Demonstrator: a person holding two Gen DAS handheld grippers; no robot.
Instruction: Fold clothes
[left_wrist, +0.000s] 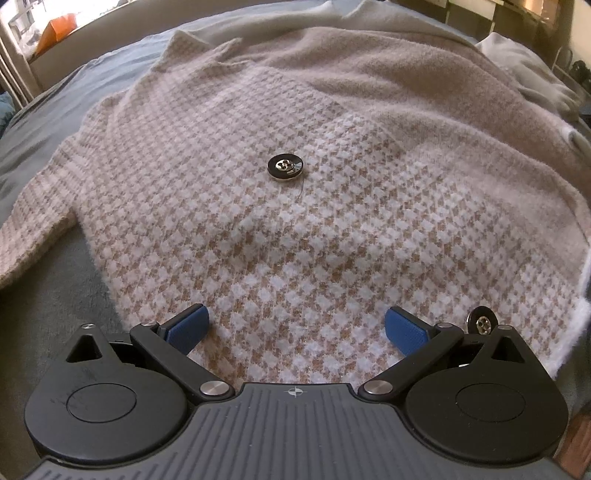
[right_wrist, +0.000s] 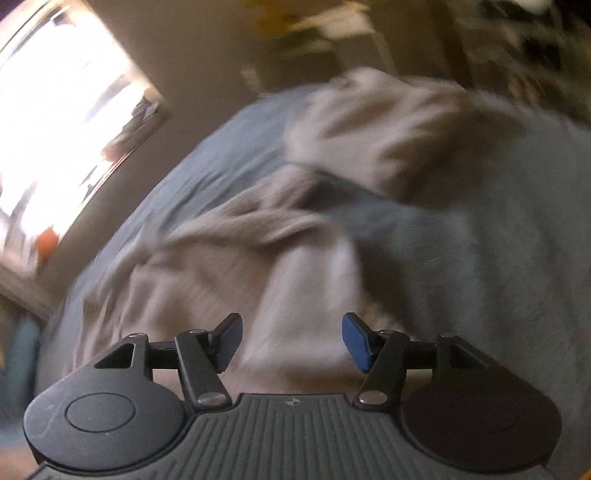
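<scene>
The left gripper (left_wrist: 297, 326) hangs with jaws wide apart and empty over the near hem of the houndstooth cardigan (left_wrist: 280, 221), which lies spread on the blue bed (left_wrist: 48, 122). The right gripper (right_wrist: 291, 341), jaws apart and empty too, shows only a blurred view. A jaw could snag a button (left_wrist: 285, 167) (another sits near right (left_wrist: 480, 323)). The crumpled pale garment (right_wrist: 388, 125) farther off crowds the folding space.
</scene>
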